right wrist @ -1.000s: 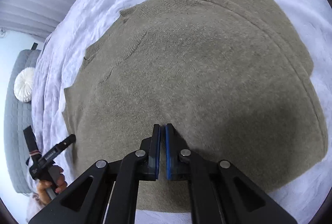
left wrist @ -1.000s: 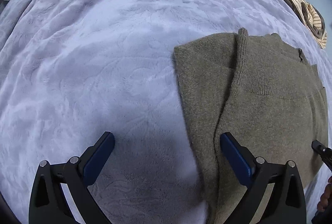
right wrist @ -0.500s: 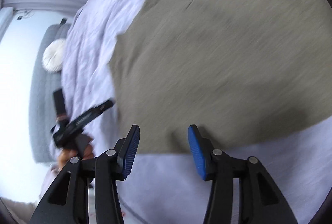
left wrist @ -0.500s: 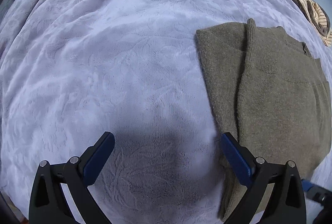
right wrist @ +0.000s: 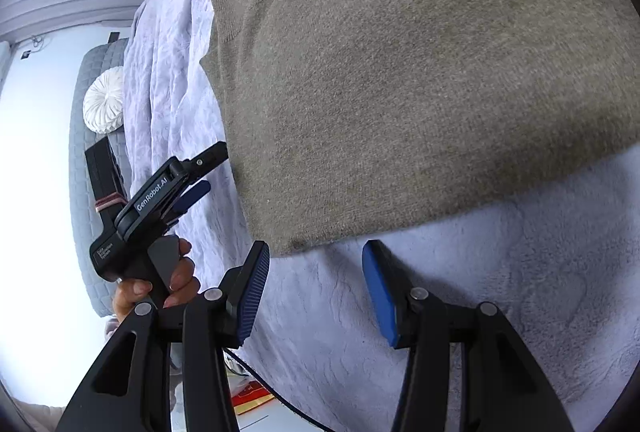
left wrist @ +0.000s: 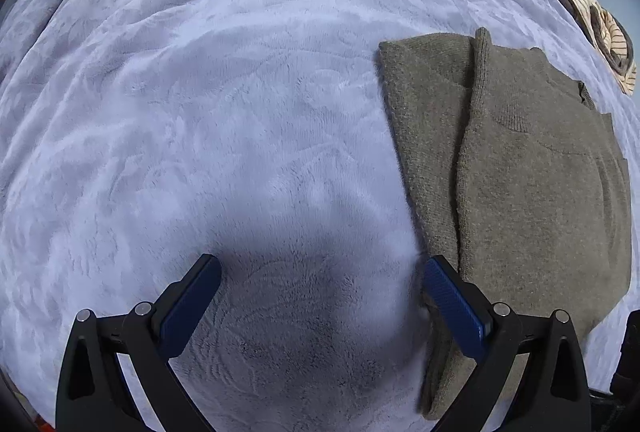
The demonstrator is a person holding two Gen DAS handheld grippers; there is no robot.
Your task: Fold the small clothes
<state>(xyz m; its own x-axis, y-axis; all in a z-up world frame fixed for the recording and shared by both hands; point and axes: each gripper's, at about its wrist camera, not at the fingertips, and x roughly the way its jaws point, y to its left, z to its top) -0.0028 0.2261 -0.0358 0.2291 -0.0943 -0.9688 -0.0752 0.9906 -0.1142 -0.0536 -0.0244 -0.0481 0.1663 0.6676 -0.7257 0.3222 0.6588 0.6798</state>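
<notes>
Downward on the left: left gripper (left wrist: 318,290) hanging spread and empty over the blanket (left wrist: 200,112), leaving the folded sweater (left wrist: 520,172) lying flat alongside. Rightward: right gripper (right wrist: 316,290) gaping, holding nothing, hovering beside the sweater's near edge.

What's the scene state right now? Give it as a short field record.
surface: pale lilac plush blanket spread over a bed
garment: olive-brown knit sweater, folded, lying flat on the blanket
left claw: open, nothing between the pads, over bare blanket beside the sweater's edge
right claw: open, nothing between the pads, over blanket just off the sweater's near edge
background: pile of dark and striped clothes at the far side; white round pleated cushion
</notes>
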